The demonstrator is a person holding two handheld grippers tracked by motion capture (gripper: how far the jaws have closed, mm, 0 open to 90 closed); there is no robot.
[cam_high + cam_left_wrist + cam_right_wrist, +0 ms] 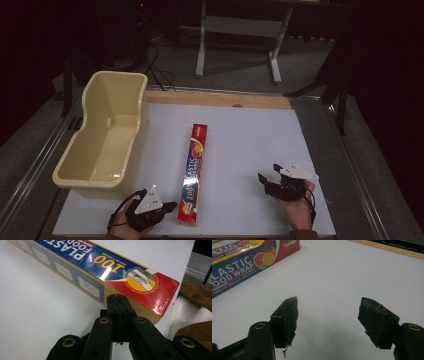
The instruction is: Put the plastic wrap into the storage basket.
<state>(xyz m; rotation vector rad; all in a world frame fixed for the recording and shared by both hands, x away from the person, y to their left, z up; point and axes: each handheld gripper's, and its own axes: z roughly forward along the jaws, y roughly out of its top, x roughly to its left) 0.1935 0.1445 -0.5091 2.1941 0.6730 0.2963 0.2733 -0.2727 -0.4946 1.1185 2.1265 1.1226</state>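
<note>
A long box of plastic food wrap (pixel 193 174) lies lengthwise on the white table top (pixel 240 140), its blue, red and yellow face up. My left gripper (pixel 172 205) rests at the table's near edge, just left of the box's near end, with its jaws shut together and nothing between them. In the left gripper view the shut tips (pixel 118 298) sit right before the box's side (pixel 105 272). My right gripper (pixel 267 172) lies at the near right, open over bare table (pixel 328 307), well apart from the box (pixel 242 262).
A cream plastic tub (pixel 107 132) stands at the left, overhanging the white top's left edge. A wooden strip (pixel 220 99) runs along the far edge. Metal rails (pixel 360 185) flank the table. A desk frame (pixel 240 35) stands on the floor beyond.
</note>
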